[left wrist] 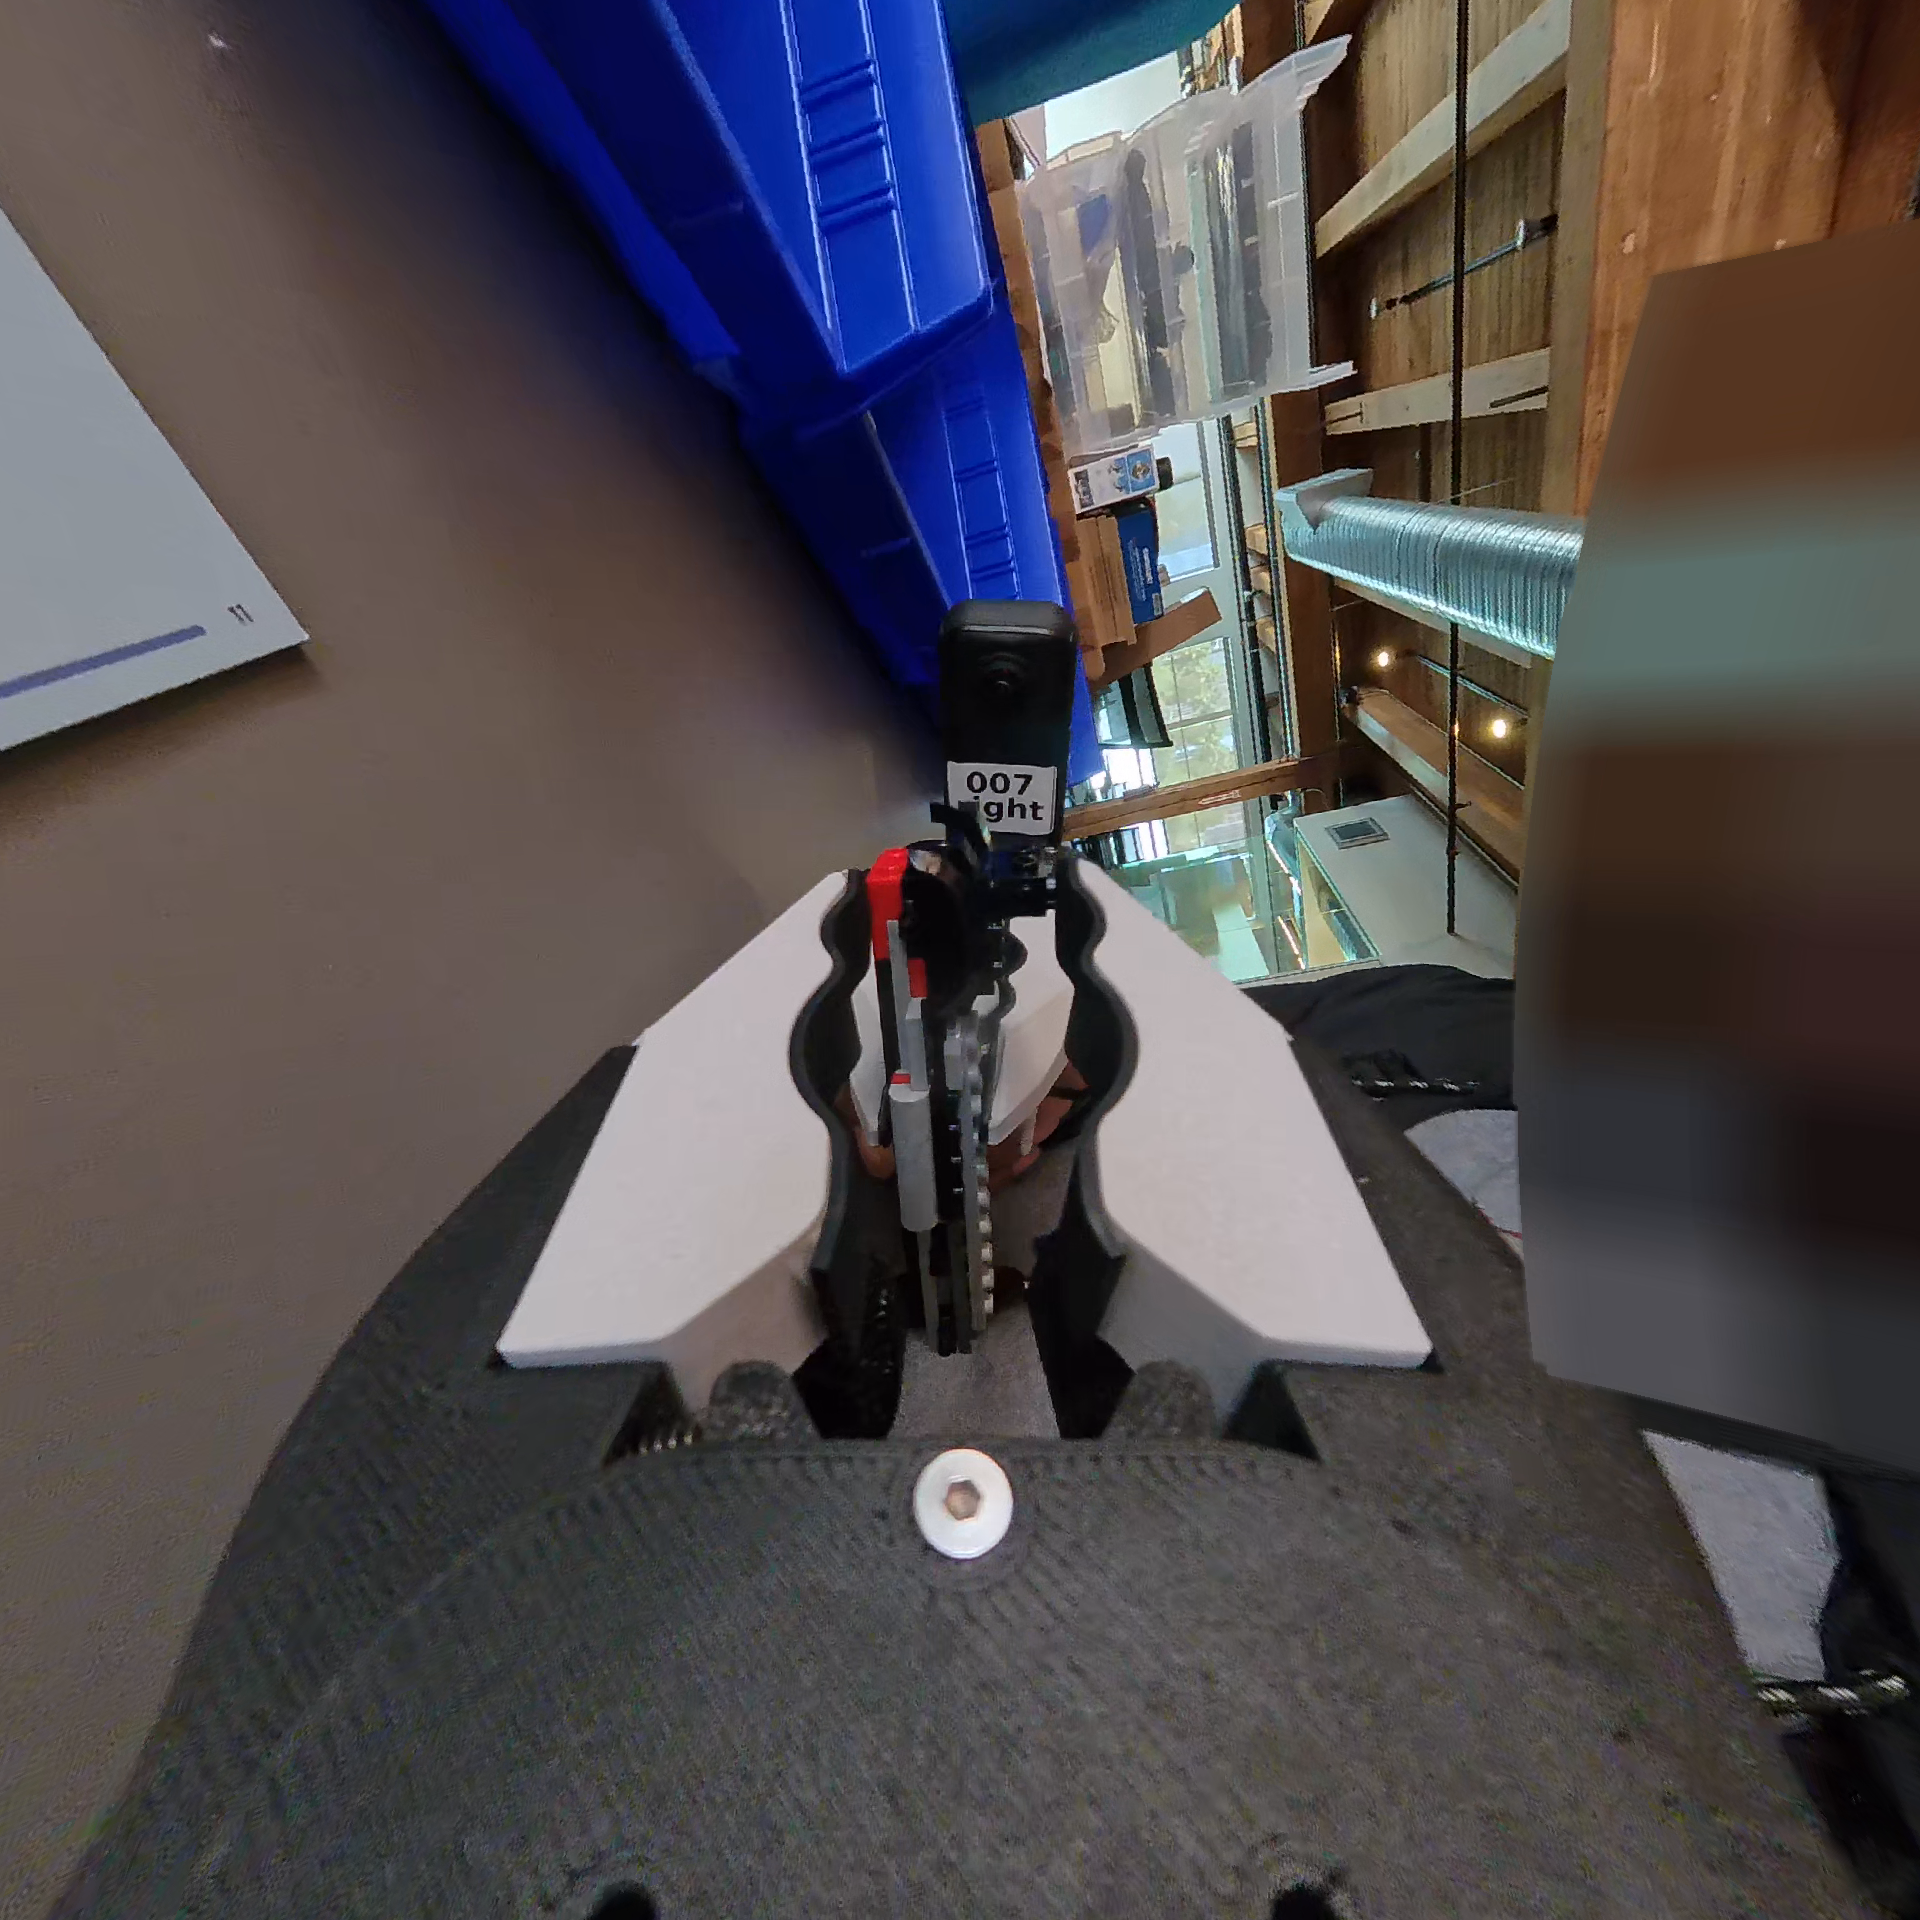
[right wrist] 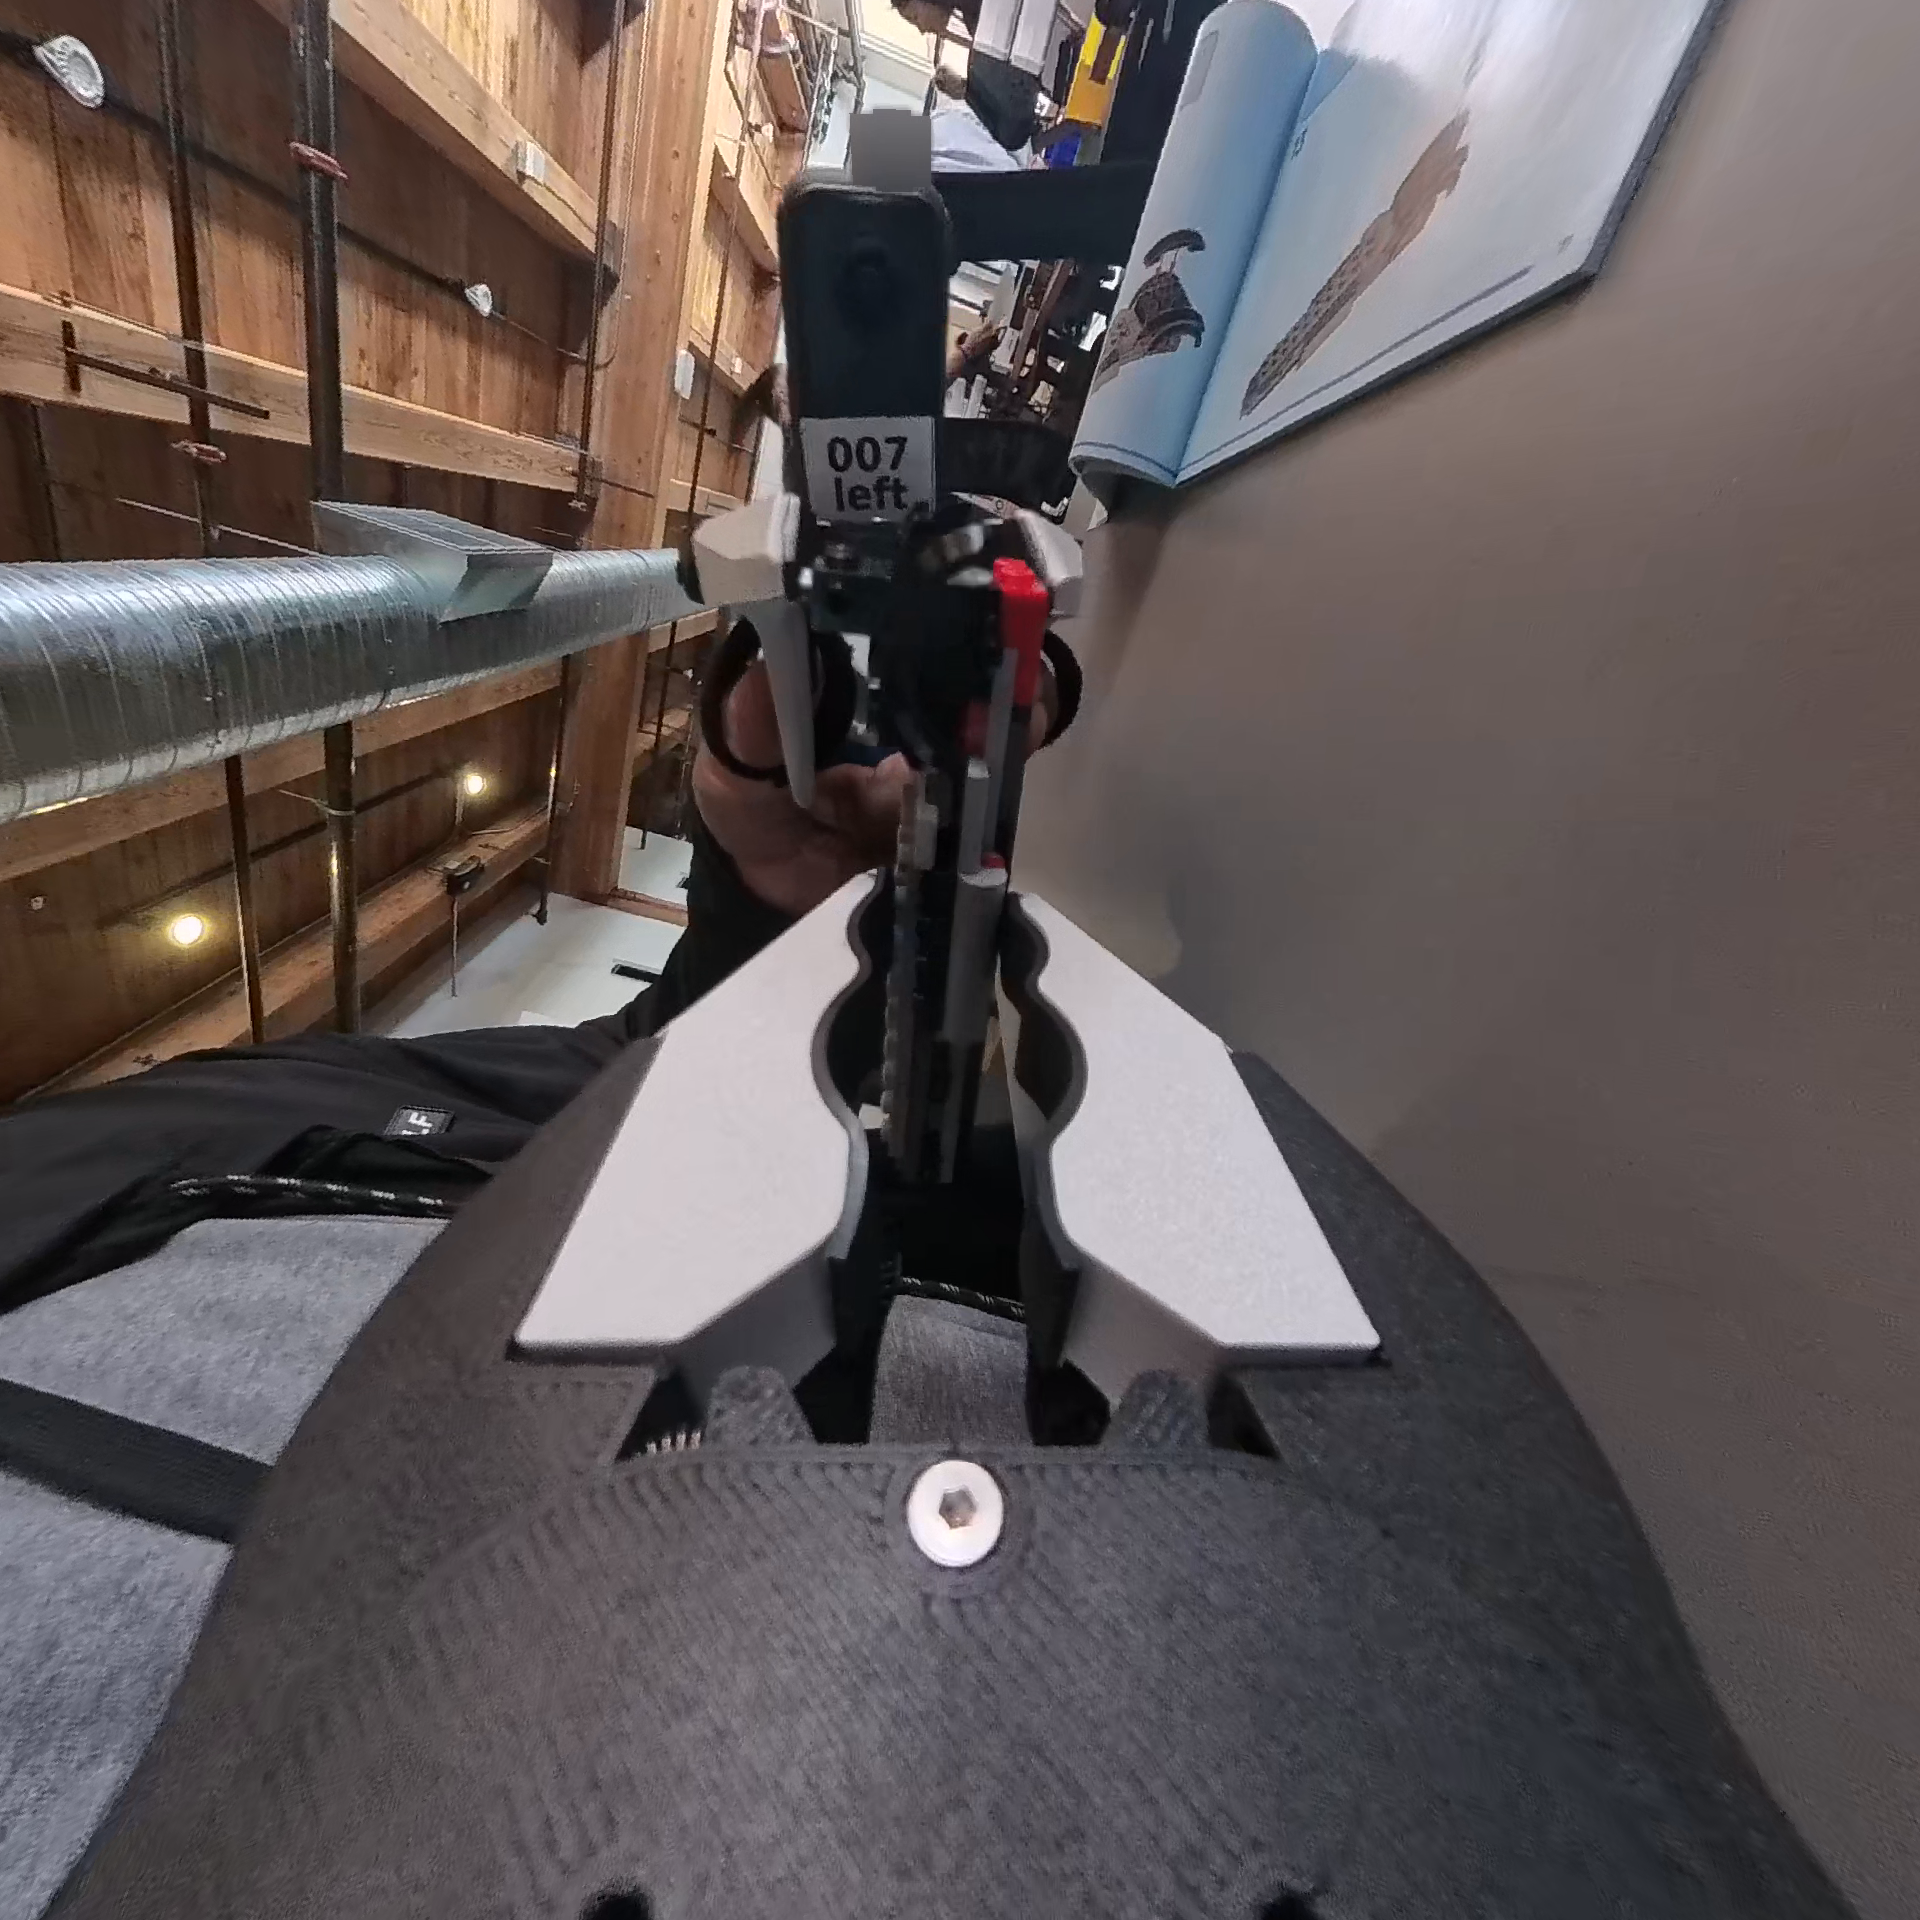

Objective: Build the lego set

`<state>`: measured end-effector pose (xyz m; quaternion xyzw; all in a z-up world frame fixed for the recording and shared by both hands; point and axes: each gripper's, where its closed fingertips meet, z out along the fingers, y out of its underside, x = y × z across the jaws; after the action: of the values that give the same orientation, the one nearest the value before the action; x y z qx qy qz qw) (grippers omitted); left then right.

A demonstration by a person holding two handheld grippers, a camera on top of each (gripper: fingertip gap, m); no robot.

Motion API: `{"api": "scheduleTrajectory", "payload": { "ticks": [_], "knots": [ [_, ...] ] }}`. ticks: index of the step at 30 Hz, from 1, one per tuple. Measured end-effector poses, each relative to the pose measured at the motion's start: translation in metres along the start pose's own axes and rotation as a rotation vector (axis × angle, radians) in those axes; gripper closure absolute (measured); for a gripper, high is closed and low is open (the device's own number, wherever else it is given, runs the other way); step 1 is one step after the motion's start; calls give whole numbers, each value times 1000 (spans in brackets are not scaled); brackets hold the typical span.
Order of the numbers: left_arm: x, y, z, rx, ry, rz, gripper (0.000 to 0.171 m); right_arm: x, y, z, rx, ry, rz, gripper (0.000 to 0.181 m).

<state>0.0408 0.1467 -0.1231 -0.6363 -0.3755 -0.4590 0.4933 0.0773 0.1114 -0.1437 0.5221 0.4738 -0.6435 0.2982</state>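
A long, thin lego assembly of black, grey and red parts is held in the air between the two grippers, which face each other. My left gripper is shut on its red-tipped end. My right gripper is shut on the grey and black part of the assembly. In the left wrist view the right gripper's camera shows just beyond the assembly. In the right wrist view the left gripper's camera and a hand show behind it. Both views are rolled sideways.
The brown table lies to one side, with blue bins along it. An open instruction booklet lies on the table; a page of it shows in the left wrist view. A person's dark sleeve is close by. The tips of one gripper are about 5 cm away from the tips of the other.
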Motion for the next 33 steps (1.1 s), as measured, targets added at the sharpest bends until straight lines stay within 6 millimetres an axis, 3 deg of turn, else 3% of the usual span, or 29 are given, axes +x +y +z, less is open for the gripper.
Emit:
{"api": "scheduleTrajectory", "payload": {
  "ticks": [17,20,22,33],
  "knots": [
    [2,-1,0,22,35,-9,136,0,-2,0,10,-11,13,160],
    [0,2,0,15,36,-11,115,-3,-7,-2,35,-40,29,160],
    [4,1,-2,46,77,-12,115,-3,-8,-2,36,-44,32,160],
    [5,16,2,51,152,15,149,-5,-9,2,4,-46,-13,160]
  ]
}}
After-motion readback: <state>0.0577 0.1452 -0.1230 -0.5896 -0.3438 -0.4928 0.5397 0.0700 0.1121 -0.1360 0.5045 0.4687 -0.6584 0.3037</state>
